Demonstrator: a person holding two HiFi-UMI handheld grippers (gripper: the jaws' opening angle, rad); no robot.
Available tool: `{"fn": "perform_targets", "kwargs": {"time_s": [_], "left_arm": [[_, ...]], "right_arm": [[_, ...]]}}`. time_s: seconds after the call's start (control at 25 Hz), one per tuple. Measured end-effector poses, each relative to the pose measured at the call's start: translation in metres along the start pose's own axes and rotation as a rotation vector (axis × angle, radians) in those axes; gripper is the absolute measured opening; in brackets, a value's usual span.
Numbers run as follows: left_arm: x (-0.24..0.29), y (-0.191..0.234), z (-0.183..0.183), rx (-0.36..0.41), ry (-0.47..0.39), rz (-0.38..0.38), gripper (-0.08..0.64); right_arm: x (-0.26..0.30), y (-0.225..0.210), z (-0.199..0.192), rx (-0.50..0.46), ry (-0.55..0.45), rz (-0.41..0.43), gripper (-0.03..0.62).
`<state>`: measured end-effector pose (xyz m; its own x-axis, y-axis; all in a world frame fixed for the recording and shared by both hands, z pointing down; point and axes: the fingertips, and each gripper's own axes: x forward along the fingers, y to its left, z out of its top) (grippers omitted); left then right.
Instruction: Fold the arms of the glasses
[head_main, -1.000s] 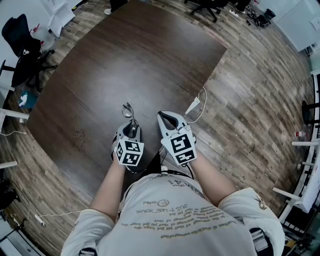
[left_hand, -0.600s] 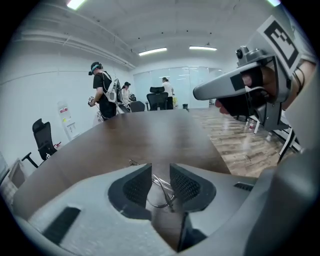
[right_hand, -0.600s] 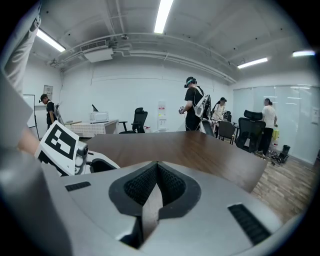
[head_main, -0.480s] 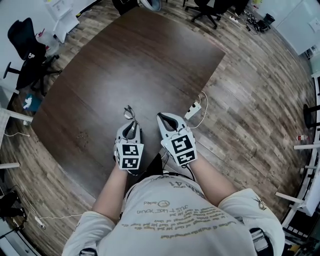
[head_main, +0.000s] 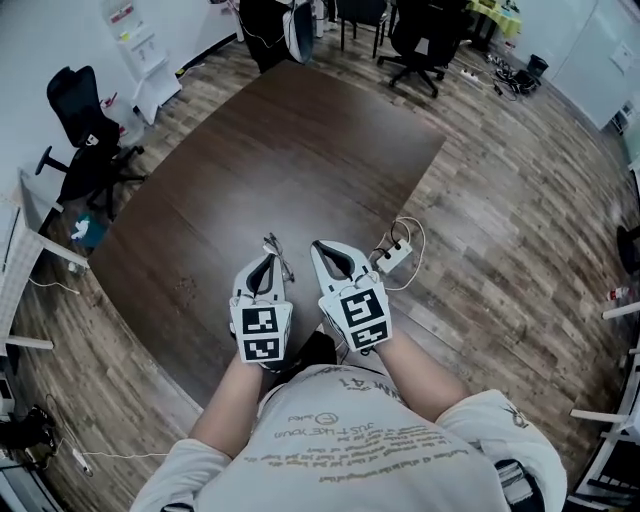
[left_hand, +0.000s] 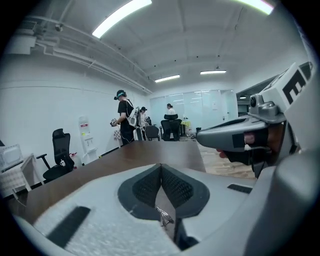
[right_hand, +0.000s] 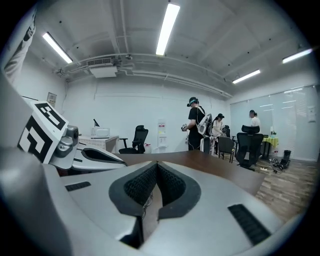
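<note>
The thin wire-framed glasses (head_main: 277, 254) lie on the dark wooden table (head_main: 280, 150), between the tips of my two grippers and below them. My left gripper (head_main: 265, 260) is held above the table with its jaws shut and nothing between the pads. In the left gripper view the glasses (left_hand: 164, 216) show small beneath the shut left gripper (left_hand: 161, 167). My right gripper (head_main: 322, 248) hangs just right of the glasses, shut and empty, as the right gripper view confirms (right_hand: 156, 165). Each gripper sees the other beside it.
A white power strip (head_main: 396, 258) with a coiled cable lies on the wooden floor just past the table's near right edge. Black office chairs (head_main: 88, 130) stand at the left and beyond the far end. People (left_hand: 124, 117) stand far off in the room.
My left gripper's jaws have closed from wide open. Both grippers have lifted off the table, and the glasses stay lying on it. The head camera now looks further up the room.
</note>
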<state>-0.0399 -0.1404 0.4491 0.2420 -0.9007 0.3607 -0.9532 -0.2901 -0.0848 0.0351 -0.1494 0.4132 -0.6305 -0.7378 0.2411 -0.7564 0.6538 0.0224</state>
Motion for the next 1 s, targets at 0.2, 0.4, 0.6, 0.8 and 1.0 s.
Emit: {"fn": "perform_targets", "kwargs": {"time_s": [0.2, 0.4, 0.6, 0.8, 1.0], "left_arm": [[-0.037, -0.011, 0.028, -0.032, -0.062, 0.033, 0.015], [-0.068, -0.018, 0.049, -0.037, -0.106, 0.056, 0.015], [-0.086, -0.018, 0.046, -0.08, -0.1, 0.07, 0.015], [-0.089, -0.018, 0.049, -0.081, -0.096, 0.069, 0.015], [-0.09, -0.027, 0.05, -0.07, -0.099, 0.059, 0.015]], "right_arm": [[-0.028, 0.012, 0.025, 0.028, -0.063, -0.009, 0.014], [-0.055, 0.015, 0.04, 0.102, -0.124, -0.015, 0.014], [-0.077, 0.019, 0.039, 0.116, -0.141, -0.021, 0.013], [-0.087, 0.02, 0.043, 0.108, -0.145, -0.033, 0.014], [-0.096, 0.014, 0.04, 0.111, -0.143, -0.051, 0.014]]}}
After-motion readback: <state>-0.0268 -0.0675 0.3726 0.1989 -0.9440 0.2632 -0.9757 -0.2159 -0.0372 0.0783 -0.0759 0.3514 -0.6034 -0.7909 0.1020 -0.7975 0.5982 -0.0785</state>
